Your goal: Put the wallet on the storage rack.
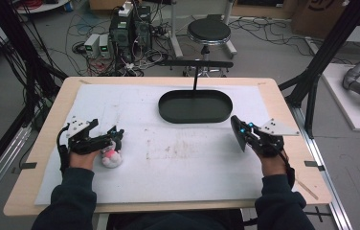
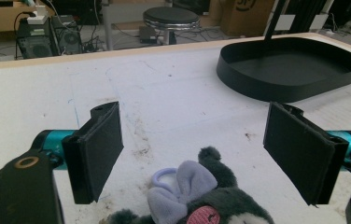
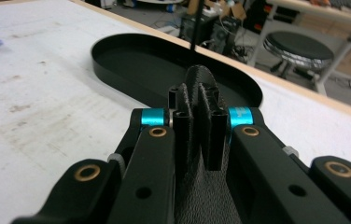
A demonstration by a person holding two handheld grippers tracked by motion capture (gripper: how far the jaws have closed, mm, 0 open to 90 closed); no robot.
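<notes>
Between the left gripper's spread jaws, a plush toy.

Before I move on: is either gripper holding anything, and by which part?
Nothing is held. The left gripper stands open around the plush toy, pads apart from it. The right gripper is shut on nothing.

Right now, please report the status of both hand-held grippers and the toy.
Left hand-held gripper open, astride small grey plush toy with lilac bow. Right hand-held gripper shut, empty. Black oval tray beyond, path unobstructed.
</notes>
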